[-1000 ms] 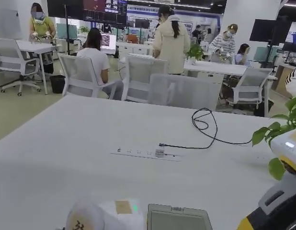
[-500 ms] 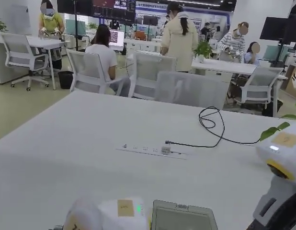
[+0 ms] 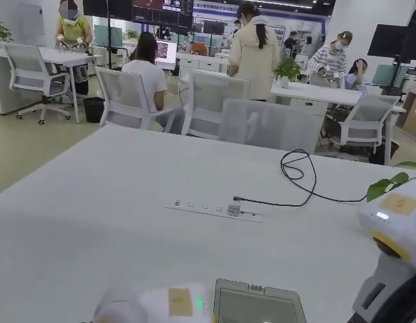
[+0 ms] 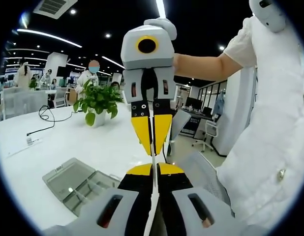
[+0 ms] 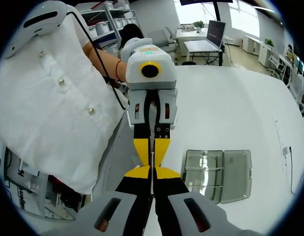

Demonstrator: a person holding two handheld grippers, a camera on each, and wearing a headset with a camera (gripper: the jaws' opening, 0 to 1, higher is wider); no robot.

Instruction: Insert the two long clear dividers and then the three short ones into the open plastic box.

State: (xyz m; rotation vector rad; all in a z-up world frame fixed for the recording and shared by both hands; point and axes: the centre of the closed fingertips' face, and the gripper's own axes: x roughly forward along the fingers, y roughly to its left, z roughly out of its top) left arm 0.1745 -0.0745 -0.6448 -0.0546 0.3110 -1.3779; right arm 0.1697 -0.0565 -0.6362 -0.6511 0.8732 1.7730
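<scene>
The open clear plastic box [image 5: 218,174] lies on the white table [image 3: 93,222] with its lid folded flat beside the tray. It sits at 4 o'clock from the jaws in the right gripper view, at 8 o'clock in the left gripper view, and at 6 o'clock along the bottom edge of the head view. Faint ribs cross the tray half; I cannot tell whether they are slots or dividers already seated.

The left gripper [image 4: 153,169] and the right gripper [image 4: 152,150] are raised above the table near the person's white shirt [image 5: 48,93], pointing tip to tip. Each has its yellow-tipped jaws pressed together. A thin pale sliver runs along the seam between them. It may be a clear divider seen edge-on, but I cannot confirm that either gripper has anything in its grasp.

A divider of this kind is probably very light, thin and stiff along its length. It would also be slick on its faces and liable to bow or crack if pinched hard. The best hold is likely on the flat faces near the upper edge. That leaves the lower edge and both ends free to enter the box's grooves. A long divider probably needs one gripper toward each end.
</scene>
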